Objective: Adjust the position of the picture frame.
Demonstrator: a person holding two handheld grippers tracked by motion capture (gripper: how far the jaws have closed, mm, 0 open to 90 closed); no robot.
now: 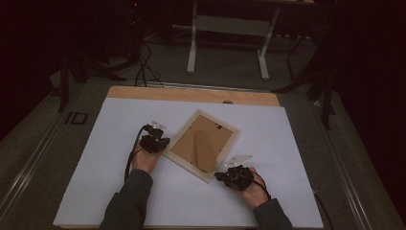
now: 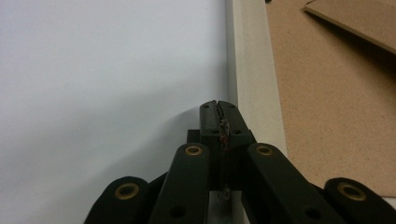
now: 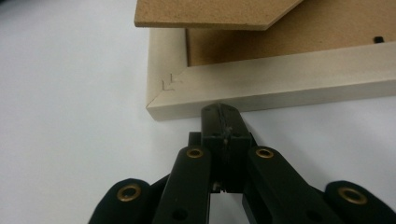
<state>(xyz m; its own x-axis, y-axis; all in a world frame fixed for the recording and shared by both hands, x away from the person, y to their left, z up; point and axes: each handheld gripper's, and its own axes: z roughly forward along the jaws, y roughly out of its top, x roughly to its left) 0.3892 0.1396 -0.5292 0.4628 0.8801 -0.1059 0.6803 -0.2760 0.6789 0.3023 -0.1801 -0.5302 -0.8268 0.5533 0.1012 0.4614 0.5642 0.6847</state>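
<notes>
Picture frame (image 1: 203, 144) face-down on table (image 1: 115, 158); closed grippers flank it

A white sheet (image 1: 119, 163) covers most of a wooden tabletop (image 1: 143, 92), leaving a bare wood strip along the far edge. Beyond the table, a white stand (image 1: 229, 28) with two legs rests on grey floor (image 1: 230, 72), and black cables (image 1: 142, 67) lie to its left.
</notes>
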